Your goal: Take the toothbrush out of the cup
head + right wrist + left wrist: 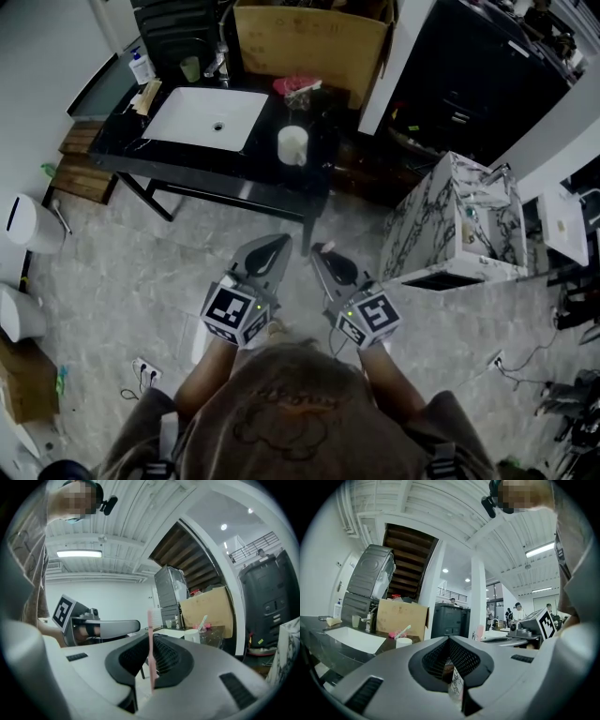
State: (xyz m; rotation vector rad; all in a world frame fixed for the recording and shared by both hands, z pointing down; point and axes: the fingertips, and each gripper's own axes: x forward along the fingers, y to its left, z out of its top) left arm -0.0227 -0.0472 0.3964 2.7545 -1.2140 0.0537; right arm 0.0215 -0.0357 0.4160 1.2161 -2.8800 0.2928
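The right tongs (151,643) are clamped on a pink toothbrush (150,620), which stands upright. The left tongs (449,640) meet tip to tip; a pale scrap low in their gap is hard to make out. Ahead, well apart, the white cup (292,145) stands on the black table (187,180) with a second toothbrush (202,622) inside, before a cardboard box (309,42). The bottle (142,67) label is too small to read.

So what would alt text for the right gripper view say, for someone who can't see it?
A hand-held gripper, seen from just behind its jaws, pinches a pink toothbrush that stands upright between them. Beyond it, a white cup holding a second toothbrush sits on a black counter, with a cardboard box behind.
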